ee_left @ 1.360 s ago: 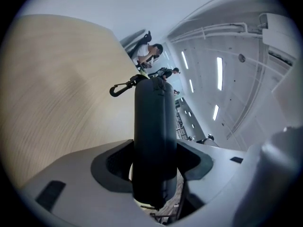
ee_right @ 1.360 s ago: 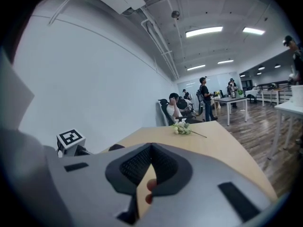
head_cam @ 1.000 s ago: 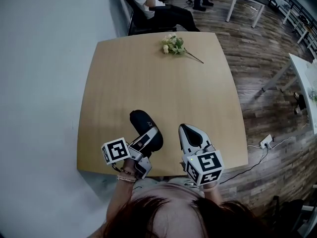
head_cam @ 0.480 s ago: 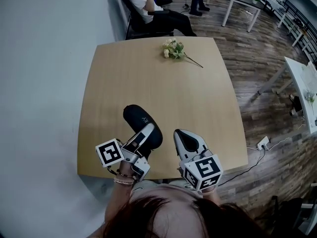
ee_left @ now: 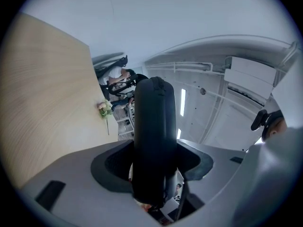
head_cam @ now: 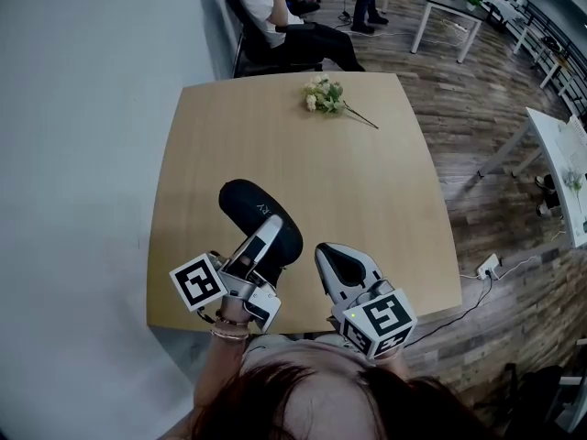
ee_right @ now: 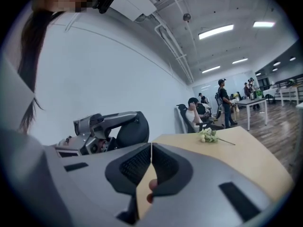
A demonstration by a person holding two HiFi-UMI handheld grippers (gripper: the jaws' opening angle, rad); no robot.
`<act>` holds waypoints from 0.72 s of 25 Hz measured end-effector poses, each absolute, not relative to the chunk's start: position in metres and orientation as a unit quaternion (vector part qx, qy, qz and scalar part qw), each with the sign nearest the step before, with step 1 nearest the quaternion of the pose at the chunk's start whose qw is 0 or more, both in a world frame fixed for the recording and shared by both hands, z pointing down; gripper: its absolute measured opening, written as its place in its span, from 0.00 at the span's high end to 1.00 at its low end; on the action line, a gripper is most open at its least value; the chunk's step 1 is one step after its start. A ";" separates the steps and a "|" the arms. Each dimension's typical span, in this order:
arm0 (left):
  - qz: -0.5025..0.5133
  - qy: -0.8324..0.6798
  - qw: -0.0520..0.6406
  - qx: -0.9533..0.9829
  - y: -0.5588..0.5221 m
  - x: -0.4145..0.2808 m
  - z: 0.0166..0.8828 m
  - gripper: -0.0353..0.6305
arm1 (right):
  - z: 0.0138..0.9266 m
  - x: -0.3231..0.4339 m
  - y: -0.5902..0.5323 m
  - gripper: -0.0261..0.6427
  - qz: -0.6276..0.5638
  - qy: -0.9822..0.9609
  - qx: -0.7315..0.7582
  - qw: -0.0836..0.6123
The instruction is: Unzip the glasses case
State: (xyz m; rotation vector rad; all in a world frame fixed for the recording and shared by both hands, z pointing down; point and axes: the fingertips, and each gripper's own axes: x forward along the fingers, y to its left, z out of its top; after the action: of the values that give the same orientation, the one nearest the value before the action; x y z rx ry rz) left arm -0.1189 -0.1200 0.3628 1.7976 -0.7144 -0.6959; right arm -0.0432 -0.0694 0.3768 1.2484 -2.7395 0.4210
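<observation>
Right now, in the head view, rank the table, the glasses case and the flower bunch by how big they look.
Largest: table, by far.
Next: glasses case, nearer the camera, which flatters it.
Smallest: flower bunch, though it is farthest off, so its true size is unsure.

glasses case (head_cam: 240, 202) in left hand-held gripper (head_cam: 270, 229) | right hand-held gripper (head_cam: 327, 253) beside, right | flowers (head_cam: 323, 94) far on table (head_cam: 367, 181)

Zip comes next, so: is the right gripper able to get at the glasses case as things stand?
Probably yes: the glasses case, clamped in the left gripper, sticks out beside the shut right gripper, with nothing between them.
</observation>
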 end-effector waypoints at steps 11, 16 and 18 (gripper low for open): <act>-0.333 -0.273 0.487 0.760 -0.136 -0.118 0.333 0.56 | 0.368 -0.061 -0.063 0.94 0.139 -0.917 0.373 0.040; -0.339 -0.265 0.476 0.767 -0.141 -0.113 0.323 0.56 | 0.363 -0.063 -0.059 0.94 0.138 -0.923 0.358 0.030; -0.343 -0.261 0.472 0.768 -0.141 -0.111 0.319 0.56 | 0.361 -0.065 -0.058 0.92 0.139 -0.926 0.351 0.029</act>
State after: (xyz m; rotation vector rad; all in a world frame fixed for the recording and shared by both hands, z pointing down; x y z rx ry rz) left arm -0.1112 -0.1413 0.3187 1.8811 -0.6398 -0.8405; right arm -0.0648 -0.0579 0.3613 1.0824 -2.8551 0.4276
